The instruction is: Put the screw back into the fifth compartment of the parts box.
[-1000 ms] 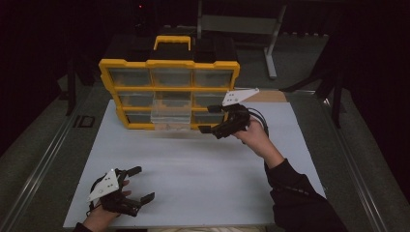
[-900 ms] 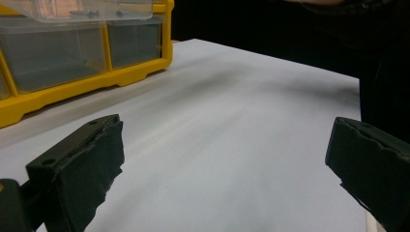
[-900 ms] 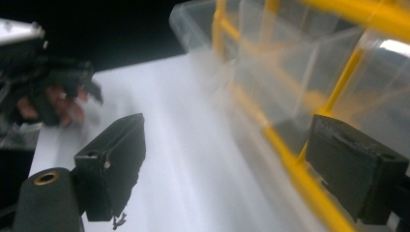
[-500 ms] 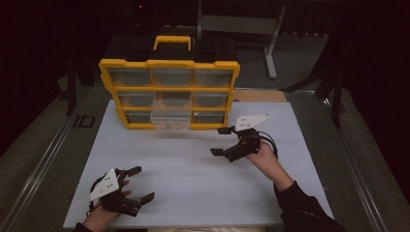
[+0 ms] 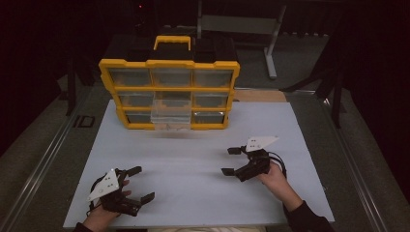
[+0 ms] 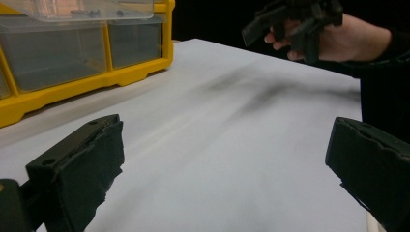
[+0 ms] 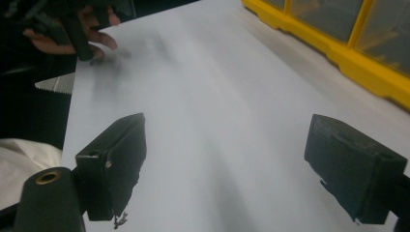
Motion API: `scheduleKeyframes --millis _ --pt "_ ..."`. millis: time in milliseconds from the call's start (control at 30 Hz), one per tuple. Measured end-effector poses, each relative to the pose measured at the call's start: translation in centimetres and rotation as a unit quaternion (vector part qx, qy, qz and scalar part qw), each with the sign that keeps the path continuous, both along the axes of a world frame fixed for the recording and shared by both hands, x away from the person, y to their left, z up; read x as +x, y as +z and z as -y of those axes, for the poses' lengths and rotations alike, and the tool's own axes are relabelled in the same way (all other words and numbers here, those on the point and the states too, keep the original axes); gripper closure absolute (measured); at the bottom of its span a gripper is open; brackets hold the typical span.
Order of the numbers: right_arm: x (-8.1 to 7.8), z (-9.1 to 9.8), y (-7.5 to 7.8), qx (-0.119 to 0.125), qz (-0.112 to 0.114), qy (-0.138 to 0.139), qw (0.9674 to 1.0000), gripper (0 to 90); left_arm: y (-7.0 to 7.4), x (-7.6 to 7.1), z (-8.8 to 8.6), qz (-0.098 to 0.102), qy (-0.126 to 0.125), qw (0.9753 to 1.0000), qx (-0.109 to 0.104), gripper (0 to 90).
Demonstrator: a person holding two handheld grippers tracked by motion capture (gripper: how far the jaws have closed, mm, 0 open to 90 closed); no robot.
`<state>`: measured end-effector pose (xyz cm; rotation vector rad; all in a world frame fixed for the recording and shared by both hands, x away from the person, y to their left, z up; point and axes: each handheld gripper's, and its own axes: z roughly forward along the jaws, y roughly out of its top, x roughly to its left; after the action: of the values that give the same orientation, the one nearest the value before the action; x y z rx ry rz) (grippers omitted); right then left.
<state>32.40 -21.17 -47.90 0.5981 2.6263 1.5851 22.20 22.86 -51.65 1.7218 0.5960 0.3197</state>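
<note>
Both grippers, left (image 5: 137, 185) and right (image 5: 233, 161), hang wide and empty over the white board (image 5: 193, 159), well apart from the yellow organiser (image 5: 169, 94). Its clear middle drawer (image 5: 170, 116) stands pulled out with small parts inside, so pushing it shut likely remains

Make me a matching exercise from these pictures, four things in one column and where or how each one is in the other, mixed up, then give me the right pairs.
Things:
1. left gripper
2. right gripper
3. clear drawer
4. handle

Places or states:
A. pulled partway out of the organizer's bottom row, middle column
B. yellow, on top of the organizer
C. open, over the near left part of the white board
D. open, over the right part of the white board, nearer the organizer

Pairs: 1-C, 2-D, 3-A, 4-B
</note>
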Motion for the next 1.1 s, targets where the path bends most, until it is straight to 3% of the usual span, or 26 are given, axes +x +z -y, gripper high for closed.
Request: scheduleKeyframes --millis 133,367,1100 --pt "-0.9 1.1 -0.9 0.003 -0.009 -0.012 0.9999 14.7 0.0 0.0 0.0 0.0 0.0 1.0 0.0 1.3" --pt "-1.9 3.2 -1.6 0.001 0.0 -0.046 0.9989 14.7 0.0 0.0 0.0 0.001 0.0 1.0 0.001 1.3" --pt "-4.4 8.7 -4.1 -0.006 -0.034 -0.105 0.9938 14.7 0.0 0.0 0.1 0.001 -0.001 1.0 0.001 1.4"
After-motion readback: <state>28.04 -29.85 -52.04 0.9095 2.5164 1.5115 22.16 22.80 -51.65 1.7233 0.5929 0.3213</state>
